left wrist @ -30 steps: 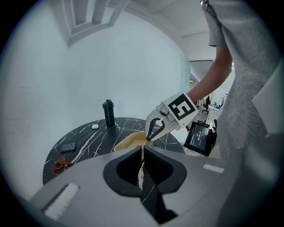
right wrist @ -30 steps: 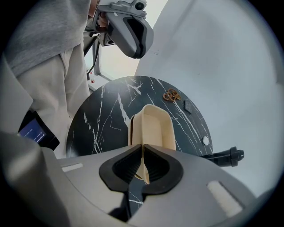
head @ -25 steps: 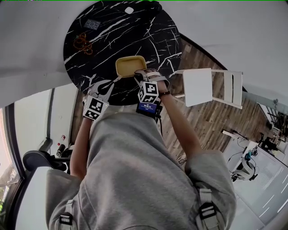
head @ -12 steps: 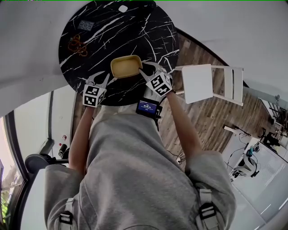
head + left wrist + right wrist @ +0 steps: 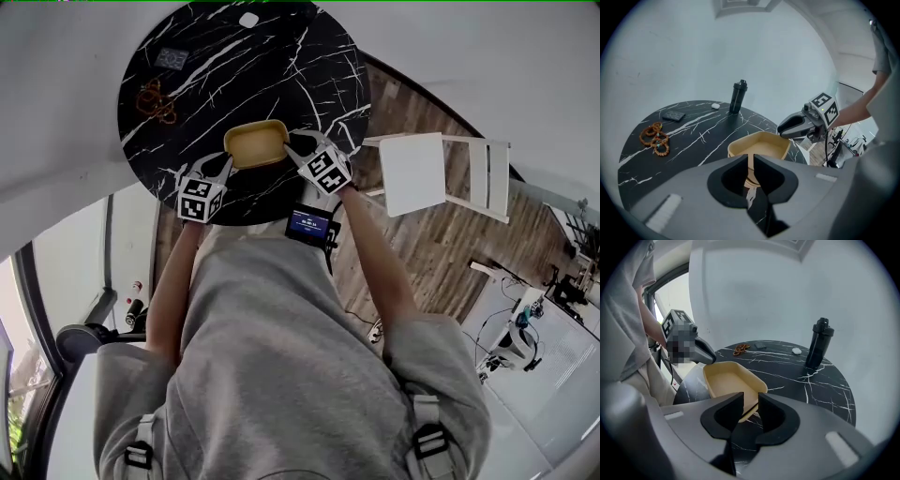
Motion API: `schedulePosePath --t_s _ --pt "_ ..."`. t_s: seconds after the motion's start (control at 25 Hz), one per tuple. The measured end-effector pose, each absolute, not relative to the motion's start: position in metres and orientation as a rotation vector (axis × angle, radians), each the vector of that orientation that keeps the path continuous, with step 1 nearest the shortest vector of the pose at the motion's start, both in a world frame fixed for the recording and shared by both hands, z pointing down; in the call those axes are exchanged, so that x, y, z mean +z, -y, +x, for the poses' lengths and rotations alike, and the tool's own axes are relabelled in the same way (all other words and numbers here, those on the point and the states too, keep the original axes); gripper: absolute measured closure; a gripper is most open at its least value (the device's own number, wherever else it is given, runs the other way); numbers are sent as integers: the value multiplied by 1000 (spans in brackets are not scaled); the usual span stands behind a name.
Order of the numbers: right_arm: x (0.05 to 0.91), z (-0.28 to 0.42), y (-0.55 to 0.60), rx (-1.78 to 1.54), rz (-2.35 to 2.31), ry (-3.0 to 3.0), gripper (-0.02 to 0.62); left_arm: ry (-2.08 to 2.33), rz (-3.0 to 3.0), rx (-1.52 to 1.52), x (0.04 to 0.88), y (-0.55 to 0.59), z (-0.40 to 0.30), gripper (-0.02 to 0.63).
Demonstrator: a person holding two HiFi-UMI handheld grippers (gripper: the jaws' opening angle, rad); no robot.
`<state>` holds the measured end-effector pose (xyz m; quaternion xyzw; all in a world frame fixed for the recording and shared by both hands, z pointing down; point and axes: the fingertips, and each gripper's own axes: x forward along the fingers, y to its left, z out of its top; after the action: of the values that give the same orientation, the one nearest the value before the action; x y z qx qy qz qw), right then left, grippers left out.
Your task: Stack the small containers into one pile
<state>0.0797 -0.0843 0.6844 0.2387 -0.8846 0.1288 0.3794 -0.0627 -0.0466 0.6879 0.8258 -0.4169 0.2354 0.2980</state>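
Squaring the nested tan rectangular plastic containers (image 5: 255, 145) at the round black marble table's (image 5: 234, 66) near edge wants gentle nudges: the left gripper (image 5: 751, 161) has just eased slightly apart and the right gripper (image 5: 751, 399) has just been narrowing, neither clamping the wall between its jaws.

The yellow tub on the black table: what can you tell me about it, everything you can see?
The yellow container is a shallow, open-topped rectangular tub with rounded corners, plastic by its look, empty and upright near the black marble table's edge closest to the person. A seam under its rim hints at another nested below. The left gripper, jaws just opened slightly, and the right gripper, jaws just closing somewhat, flank it with a corner in each gap; neither visibly presses it.
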Motion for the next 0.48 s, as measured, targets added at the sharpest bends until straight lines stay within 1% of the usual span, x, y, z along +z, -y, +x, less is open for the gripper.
schedulePosePath --t_s 0.24,0.48 --pt "696 77 86 336 531 2260 483 1115 2190 627 691 54 -62 572" --pt "695 77 90 372 549 2285 486 1110 2177 620 696 52 -62 577"
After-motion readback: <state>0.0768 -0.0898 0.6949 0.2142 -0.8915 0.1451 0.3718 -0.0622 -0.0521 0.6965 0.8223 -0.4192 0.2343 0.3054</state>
